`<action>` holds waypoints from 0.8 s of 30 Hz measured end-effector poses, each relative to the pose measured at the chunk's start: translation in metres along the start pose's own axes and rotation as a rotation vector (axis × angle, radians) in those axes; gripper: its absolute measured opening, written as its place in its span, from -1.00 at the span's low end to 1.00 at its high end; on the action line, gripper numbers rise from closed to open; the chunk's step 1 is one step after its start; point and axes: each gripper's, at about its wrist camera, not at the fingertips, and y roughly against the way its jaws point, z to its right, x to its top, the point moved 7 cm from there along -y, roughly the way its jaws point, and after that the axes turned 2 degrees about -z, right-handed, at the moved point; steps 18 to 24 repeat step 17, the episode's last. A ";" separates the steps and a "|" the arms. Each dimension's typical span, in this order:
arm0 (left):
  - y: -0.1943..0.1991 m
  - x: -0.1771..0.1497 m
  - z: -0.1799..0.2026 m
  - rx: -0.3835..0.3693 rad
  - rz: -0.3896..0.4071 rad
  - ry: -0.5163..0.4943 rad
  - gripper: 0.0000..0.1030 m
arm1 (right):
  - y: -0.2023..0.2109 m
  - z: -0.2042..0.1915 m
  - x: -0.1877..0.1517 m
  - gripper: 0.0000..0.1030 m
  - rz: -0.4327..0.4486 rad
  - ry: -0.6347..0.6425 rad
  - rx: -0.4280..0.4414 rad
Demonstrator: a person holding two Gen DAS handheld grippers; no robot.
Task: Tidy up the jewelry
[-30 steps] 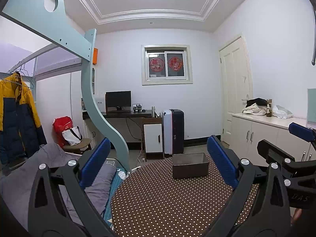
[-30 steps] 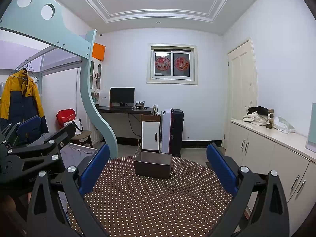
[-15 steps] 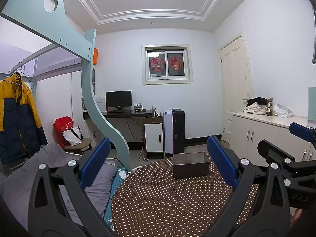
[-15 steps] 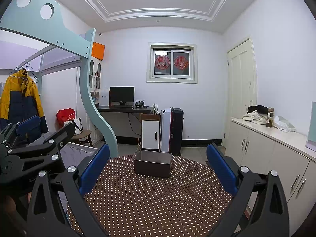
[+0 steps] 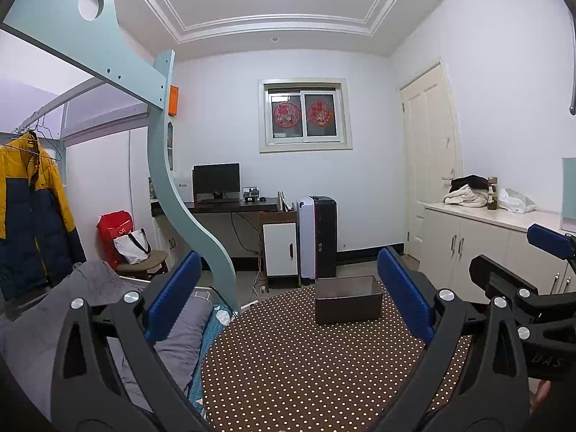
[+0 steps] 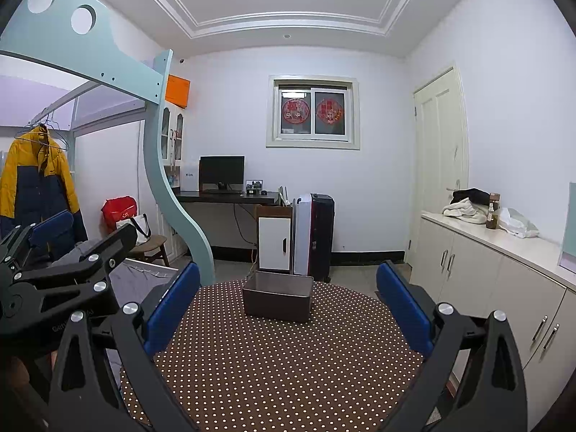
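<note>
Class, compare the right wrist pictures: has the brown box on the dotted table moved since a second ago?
No. The brown box sits at the same spot on the dotted table, still in line below the white cabinet behind it. Its slight upward drift in view matches the background's.

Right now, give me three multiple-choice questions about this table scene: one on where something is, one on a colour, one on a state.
1. Where does the brown box sit?
A. far side of the polka-dot table
B. on the white counter
C. on the floor

2. What colour are the pads of the right tongs?
A. red
B. blue
C. green

3. How do the left tongs stand?
A. shut on the box
B. shut, holding nothing
C. open, holding nothing

Answers: 1 A, the box rests near the table's far edge. 2 B, both pads show blue. 3 C, a wide gap shows between the pads.
</note>
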 end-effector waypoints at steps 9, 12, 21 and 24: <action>-0.012 -0.007 0.002 0.005 -0.016 -0.006 0.87 | -0.008 0.000 -0.002 0.84 -0.019 -0.007 0.003; -0.018 -0.011 0.004 0.005 -0.028 -0.008 0.87 | -0.014 0.001 -0.004 0.84 -0.029 -0.010 0.001; -0.033 -0.020 0.007 0.010 -0.066 -0.015 0.87 | -0.028 0.004 -0.012 0.84 -0.063 -0.011 -0.005; -0.033 -0.020 0.007 0.010 -0.066 -0.015 0.87 | -0.028 0.004 -0.012 0.84 -0.063 -0.011 -0.005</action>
